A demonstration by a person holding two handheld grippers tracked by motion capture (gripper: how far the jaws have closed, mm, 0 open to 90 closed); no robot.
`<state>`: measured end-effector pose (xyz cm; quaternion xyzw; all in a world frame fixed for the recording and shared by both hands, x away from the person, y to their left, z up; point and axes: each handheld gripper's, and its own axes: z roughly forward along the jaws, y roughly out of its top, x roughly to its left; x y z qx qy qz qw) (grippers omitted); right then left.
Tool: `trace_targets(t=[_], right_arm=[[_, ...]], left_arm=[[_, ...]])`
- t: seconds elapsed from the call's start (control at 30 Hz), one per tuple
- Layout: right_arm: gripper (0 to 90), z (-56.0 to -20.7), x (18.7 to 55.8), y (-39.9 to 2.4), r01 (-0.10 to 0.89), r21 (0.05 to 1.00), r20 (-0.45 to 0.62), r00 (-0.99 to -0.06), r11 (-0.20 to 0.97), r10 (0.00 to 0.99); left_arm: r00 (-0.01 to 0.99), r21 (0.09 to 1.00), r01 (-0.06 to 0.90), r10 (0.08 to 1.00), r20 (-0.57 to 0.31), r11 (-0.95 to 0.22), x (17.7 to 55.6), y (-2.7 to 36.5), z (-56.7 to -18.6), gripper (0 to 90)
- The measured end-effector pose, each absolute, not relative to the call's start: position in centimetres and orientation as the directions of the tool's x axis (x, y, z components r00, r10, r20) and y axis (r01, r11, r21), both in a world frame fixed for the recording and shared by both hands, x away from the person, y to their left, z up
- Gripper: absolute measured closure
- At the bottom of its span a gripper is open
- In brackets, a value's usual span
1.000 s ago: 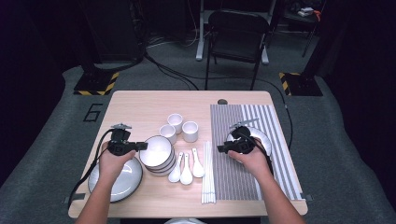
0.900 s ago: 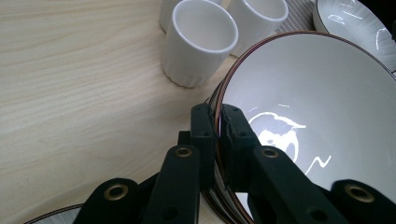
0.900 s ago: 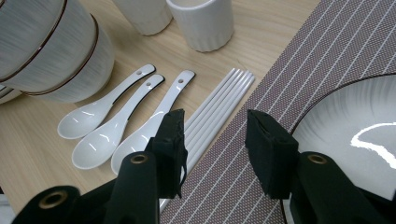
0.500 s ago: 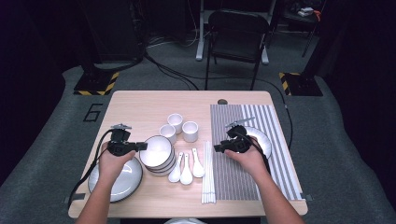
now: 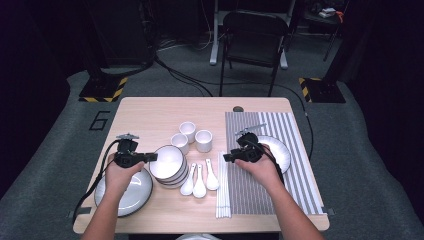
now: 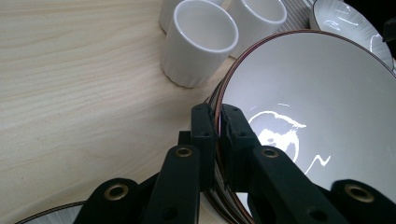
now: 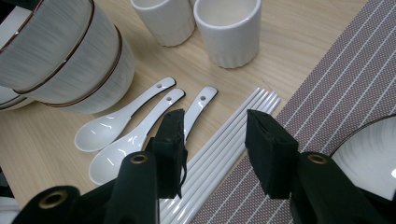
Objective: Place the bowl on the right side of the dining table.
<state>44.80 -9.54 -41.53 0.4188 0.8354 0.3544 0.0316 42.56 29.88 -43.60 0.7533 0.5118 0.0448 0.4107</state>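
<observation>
A stack of white bowls [image 5: 169,162] stands left of the table's middle. My left gripper [image 5: 150,156] is shut on the top bowl's rim; in the left gripper view the jaws [image 6: 216,114] pinch the thin edge of that bowl [image 6: 317,116]. My right gripper [image 5: 228,158] stands open with nothing between its fingers. It hovers over the white chopsticks [image 7: 224,144] at the left edge of the striped mat [image 7: 336,84]. Three white spoons [image 7: 116,126] lie just left of the chopsticks [image 5: 223,190].
Three white cups [image 5: 187,131] stand behind the bowls. One plate [image 5: 276,150] lies on the striped mat [image 5: 270,200] under my right hand. Another plate [image 5: 125,192] lies near the front left corner under my left hand. A chair [image 5: 255,35] stands beyond the table.
My right gripper has shifted slightly left, from above the plate on the mat toward the chopsticks. The left gripper has stayed on the bowl's rim.
</observation>
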Motion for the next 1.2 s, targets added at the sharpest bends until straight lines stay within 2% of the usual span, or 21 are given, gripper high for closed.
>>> trace_targets(t=[0.43,0.73,1.2], right_arm=[[57.6,-41.0,44.9,-8.2,0.659,0.624,0.236,-0.672,0.42,0.702],[57.7,-40.5,44.9,-7.0,0.638,0.631,0.222,-0.693,0.44,0.686],[57.7,-40.1,45.1,-5.0,0.614,0.638,0.214,-0.722,0.465,0.658]], left_arm=[[0.477,0.677,0.721,0.814,-0.33,-0.148,42.3,29.7,-43.4,84.1],[0.469,0.682,0.715,0.83,-0.301,-0.157,42.0,29.8,-43.4,77.2],[0.477,0.672,0.723,0.818,-0.32,-0.159,41.8,29.8,-43.7,80.4]])
